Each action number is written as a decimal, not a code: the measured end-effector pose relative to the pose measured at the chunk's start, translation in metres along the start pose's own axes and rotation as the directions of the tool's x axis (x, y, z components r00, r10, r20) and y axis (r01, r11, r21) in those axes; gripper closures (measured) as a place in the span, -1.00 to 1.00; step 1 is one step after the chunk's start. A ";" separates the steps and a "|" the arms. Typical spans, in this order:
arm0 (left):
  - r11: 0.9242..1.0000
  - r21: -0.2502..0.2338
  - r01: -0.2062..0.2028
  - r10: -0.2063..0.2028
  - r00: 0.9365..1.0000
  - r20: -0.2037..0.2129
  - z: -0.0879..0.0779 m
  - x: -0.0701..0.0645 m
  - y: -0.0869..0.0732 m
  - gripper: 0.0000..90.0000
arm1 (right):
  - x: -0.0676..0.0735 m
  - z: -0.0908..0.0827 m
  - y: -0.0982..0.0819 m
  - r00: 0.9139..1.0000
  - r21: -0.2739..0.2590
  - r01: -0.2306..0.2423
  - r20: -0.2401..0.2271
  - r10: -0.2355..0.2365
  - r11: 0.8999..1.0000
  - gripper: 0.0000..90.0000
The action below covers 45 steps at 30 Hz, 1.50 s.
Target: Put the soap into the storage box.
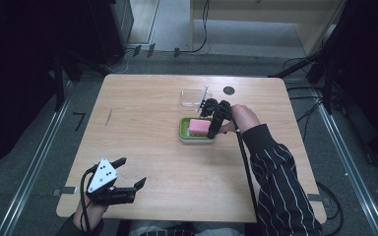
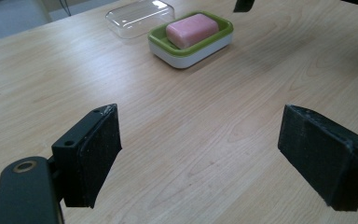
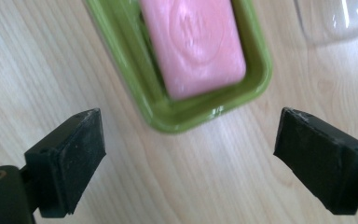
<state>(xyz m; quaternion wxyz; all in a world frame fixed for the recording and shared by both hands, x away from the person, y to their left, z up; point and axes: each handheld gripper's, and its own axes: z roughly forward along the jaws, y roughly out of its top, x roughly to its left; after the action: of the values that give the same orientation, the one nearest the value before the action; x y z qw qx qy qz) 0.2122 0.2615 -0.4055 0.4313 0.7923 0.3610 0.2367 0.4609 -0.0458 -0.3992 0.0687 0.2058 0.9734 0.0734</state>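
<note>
A pink bar of soap (image 1: 200, 127) lies in a green soap dish (image 1: 182, 131) on a white base, right of the middle of the wooden table. My right gripper (image 1: 211, 121) hovers just above the dish's right end, jaws open and nothing between them. In the right gripper view the soap (image 3: 193, 42) and the dish's rim (image 3: 177, 121) lie beyond the spread gripper (image 3: 189, 158). My left gripper (image 1: 130, 172) rests open near the front left of the table. The left gripper (image 2: 200, 158) faces the soap (image 2: 192, 30) and the dish (image 2: 186, 52) from a distance.
A clear plastic lid (image 1: 194, 97) lies on the table just behind the dish, also seen as the lid (image 2: 140, 16) and the lid (image 3: 335, 23). A small black round mark (image 1: 229, 90) sits to its right. A cable (image 1: 246, 162) trails from the right gripper toward the front edge.
</note>
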 end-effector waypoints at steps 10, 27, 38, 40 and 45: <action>1.000 -0.001 -0.007 0.007 1.000 0.012 0.003 -0.001 0.002 -0.69 | 0.011 -0.007 -0.029 0.996 0.041 -0.087 0.021 0.086 0.995 -0.86; 1.000 -0.007 -0.012 0.012 1.000 0.029 0.006 -0.001 0.004 -0.69 | 0.040 -0.008 -0.076 0.981 0.117 -0.192 0.053 0.187 0.974 -0.86; 1.000 -0.005 -0.019 0.019 0.999 0.034 0.008 -0.002 0.006 -0.69 | 0.069 0.003 -0.108 0.972 0.149 -0.236 0.056 0.230 0.960 -0.86; 1.000 -0.006 -0.020 0.020 0.999 0.037 0.008 -0.002 0.006 -0.69 | 0.076 0.006 -0.114 0.970 0.146 -0.241 0.058 0.235 0.959 -0.86; 1.000 -0.007 -0.022 0.022 0.999 0.039 0.010 -0.003 0.007 -0.69 | 0.094 0.009 -0.127 0.971 0.132 -0.237 0.068 0.230 0.962 -0.85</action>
<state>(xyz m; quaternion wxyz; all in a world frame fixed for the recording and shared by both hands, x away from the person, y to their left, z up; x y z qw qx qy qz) 0.2200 0.2515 -0.4046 0.4381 0.7994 0.3429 0.2269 0.3276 -0.1207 -0.4390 0.0702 0.3252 0.9430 0.0076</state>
